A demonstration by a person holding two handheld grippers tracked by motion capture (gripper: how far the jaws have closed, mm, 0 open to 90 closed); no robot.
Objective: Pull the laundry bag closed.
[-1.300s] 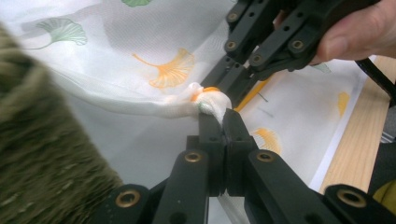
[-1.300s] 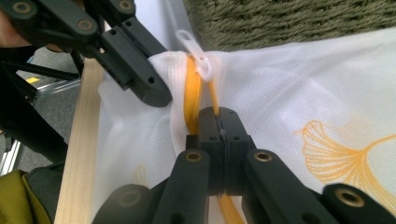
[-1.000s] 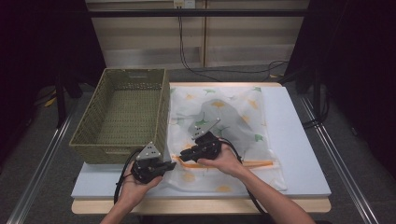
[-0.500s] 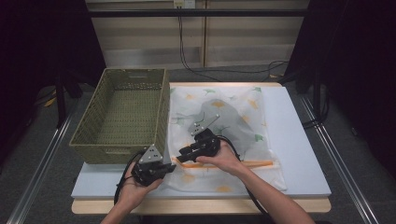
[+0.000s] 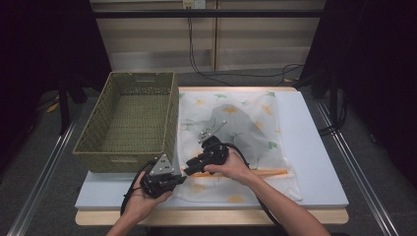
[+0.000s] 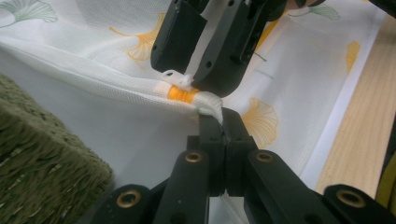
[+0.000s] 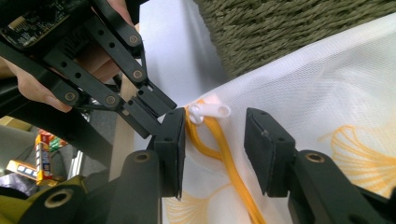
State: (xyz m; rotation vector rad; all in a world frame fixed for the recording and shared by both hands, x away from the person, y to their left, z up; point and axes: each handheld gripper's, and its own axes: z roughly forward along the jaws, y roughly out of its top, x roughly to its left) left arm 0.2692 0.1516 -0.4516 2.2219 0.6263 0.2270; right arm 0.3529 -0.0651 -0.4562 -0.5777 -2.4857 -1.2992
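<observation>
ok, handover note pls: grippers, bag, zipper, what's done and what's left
Left gripper: shut on the corner of the mesh laundry bag, at the zipper's end, near the table's front edge.
Right gripper: jaws have just been opening; they stand either side of the white zipper pull, pads not pressing it.
Bag lies flat on the white mat, beside the woven basket. Orange zipper runs along the bag's front edge.
Done: corner pinned, right gripper lined up on the pull.
Left: probably close on the pull and run the zipper, keeping the corner held.
</observation>
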